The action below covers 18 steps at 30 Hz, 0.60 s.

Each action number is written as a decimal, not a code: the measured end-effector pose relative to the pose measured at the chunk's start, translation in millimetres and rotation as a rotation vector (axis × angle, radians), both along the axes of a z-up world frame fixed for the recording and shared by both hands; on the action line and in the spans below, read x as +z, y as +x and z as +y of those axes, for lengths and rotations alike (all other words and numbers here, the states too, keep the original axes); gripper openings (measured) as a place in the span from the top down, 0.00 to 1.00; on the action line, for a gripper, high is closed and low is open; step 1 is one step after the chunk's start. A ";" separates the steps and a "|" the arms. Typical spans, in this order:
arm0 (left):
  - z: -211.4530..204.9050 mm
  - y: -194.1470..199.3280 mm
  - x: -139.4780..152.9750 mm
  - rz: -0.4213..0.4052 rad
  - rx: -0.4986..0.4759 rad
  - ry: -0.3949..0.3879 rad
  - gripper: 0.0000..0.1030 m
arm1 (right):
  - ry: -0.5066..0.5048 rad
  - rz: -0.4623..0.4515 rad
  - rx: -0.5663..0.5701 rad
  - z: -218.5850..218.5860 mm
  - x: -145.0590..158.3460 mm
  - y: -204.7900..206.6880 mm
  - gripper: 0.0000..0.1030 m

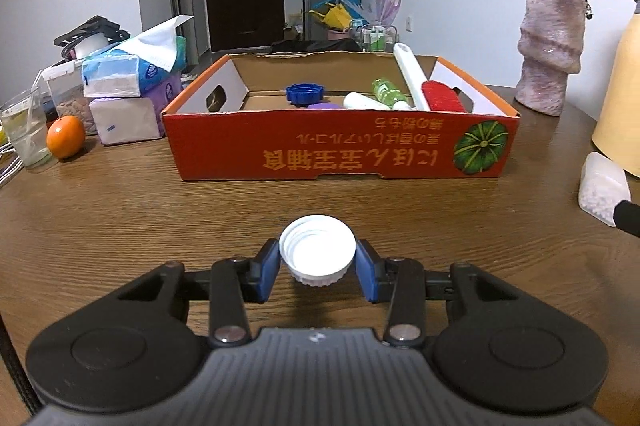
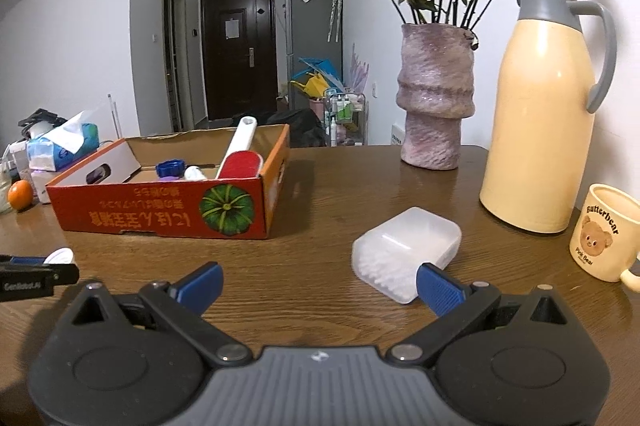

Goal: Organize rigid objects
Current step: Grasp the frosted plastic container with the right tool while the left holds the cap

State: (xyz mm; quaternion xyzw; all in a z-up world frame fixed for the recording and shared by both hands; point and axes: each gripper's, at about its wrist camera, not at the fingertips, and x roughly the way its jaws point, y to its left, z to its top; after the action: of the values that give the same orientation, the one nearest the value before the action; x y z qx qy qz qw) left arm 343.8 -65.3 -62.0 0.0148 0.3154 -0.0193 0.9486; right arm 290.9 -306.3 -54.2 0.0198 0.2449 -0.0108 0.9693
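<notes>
Claw status: my left claw (image 1: pixel 317 262) grips a white cap (image 1: pixel 317 251), clear of the table (image 1: pixel 120 218). My right claw (image 2: pixel 319 284) stands spread, translucent box (image 2: pixel 406 253) just ahead.

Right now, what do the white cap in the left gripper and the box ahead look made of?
White cap: likely hard plastic, smooth and slightly glossy, moulded threads inside, ribbed rim. Box: cardboard, printed red-orange outside with a matte look, plain brown inside, folded flaps and cut handle holes.
</notes>
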 end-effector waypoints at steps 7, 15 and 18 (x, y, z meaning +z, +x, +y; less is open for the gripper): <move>-13.4 -5.8 1.9 -0.009 -0.014 -0.003 0.60 | -0.010 -0.013 -0.009 -15.1 0.2 0.8 0.00; -30.7 -10.3 3.9 -0.015 -0.025 -0.007 0.60 | -0.025 -0.038 -0.003 -36.8 -1.5 2.3 0.00; -36.6 -10.6 4.3 -0.016 -0.025 -0.011 0.60 | -0.017 -0.041 0.006 -50.3 -2.9 5.8 0.00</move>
State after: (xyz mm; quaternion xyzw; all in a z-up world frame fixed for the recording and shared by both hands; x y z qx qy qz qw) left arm 333.2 -101.9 -57.7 0.0138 0.3074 -0.0329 0.9509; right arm 296.7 -356.6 -57.1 0.0111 0.2249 -0.0096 0.9743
